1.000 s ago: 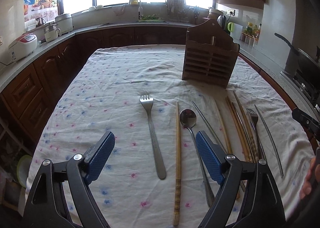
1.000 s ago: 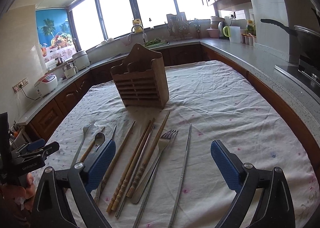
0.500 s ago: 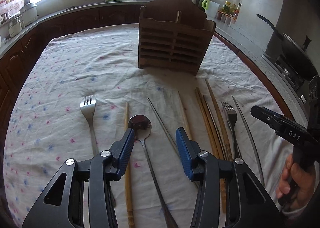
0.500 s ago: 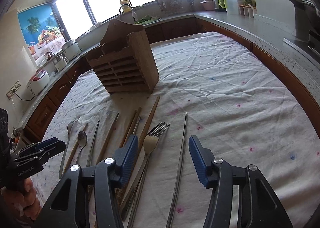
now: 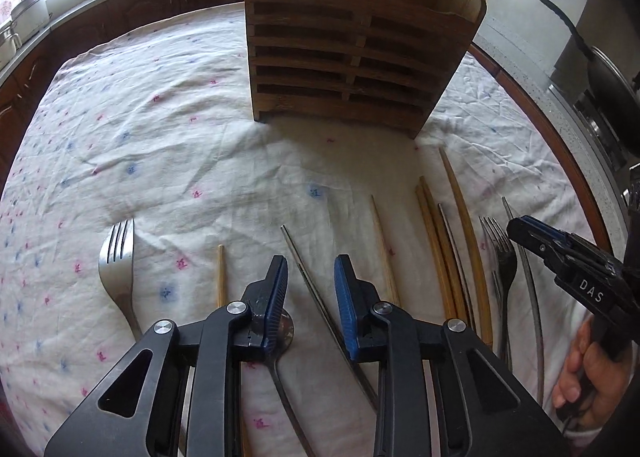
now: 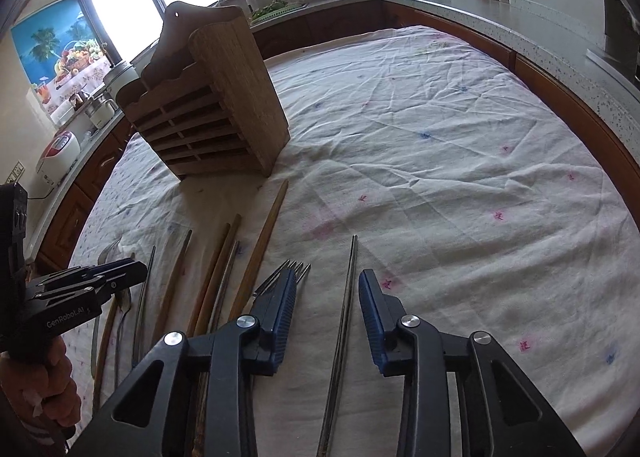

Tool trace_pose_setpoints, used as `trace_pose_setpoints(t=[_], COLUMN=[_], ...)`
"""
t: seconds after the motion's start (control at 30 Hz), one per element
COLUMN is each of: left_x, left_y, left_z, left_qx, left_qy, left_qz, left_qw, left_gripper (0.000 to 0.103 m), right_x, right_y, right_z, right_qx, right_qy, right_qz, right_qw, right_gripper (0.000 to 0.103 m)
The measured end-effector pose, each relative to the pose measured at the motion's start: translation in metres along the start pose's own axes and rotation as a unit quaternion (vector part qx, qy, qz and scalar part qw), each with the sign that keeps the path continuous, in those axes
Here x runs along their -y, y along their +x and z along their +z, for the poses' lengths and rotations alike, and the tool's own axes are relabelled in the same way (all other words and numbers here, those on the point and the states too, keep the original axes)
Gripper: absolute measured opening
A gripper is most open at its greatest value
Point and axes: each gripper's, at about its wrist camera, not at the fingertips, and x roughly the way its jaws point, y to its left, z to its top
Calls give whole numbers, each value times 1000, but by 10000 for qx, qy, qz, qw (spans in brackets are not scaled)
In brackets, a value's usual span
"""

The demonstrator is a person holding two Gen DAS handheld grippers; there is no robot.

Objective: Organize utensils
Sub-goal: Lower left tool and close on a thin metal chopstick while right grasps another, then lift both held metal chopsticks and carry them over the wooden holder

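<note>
A slatted wooden utensil holder stands upright on the cloth-covered table; it also shows in the right wrist view. Utensils lie in a row in front of it: a fork, a spoon, metal chopsticks, wooden chopsticks and a second fork. My left gripper is open, low over a metal chopstick, jaws either side of it. My right gripper is open, low over another pair of metal chopsticks, its left finger over the fork.
The white floral tablecloth covers the table, with bare cloth to the right. Kitchen counters ring the table, with a rice cooker at the left and a pan on the stove at the right.
Both grippers moved forward and down toward the utensils and narrowed their jaws. The holder now looms closer in both views.
</note>
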Motion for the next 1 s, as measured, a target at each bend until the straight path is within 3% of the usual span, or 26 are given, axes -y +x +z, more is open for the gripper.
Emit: trace_pose_setpoints(t=[0.2, 0.37, 0.6, 1.0], left_x=[15, 21, 22, 7], left_y=[8, 8, -7, -92], left_z=[1, 0, -5, -13], left_qx=[4, 139, 306, 1038], left_qy=[471, 603, 544, 218], left_qz=[315, 243, 20, -430], left_qw=[9984, 9978, 9980, 9934], left_gripper=[22, 7, 4, 4], right_x=[-6, -10, -6, -26], right_y=[10, 12, 0, -68], right_z=[6, 5, 5, 7], right_qx=[-15, 77, 88, 734], right_qy=[-272, -459, -174, -313], right_qz=[-301, -502, -47, 257], right_qw=[9992, 9977, 9998, 9965], right_gripper=[18, 7, 4, 4])
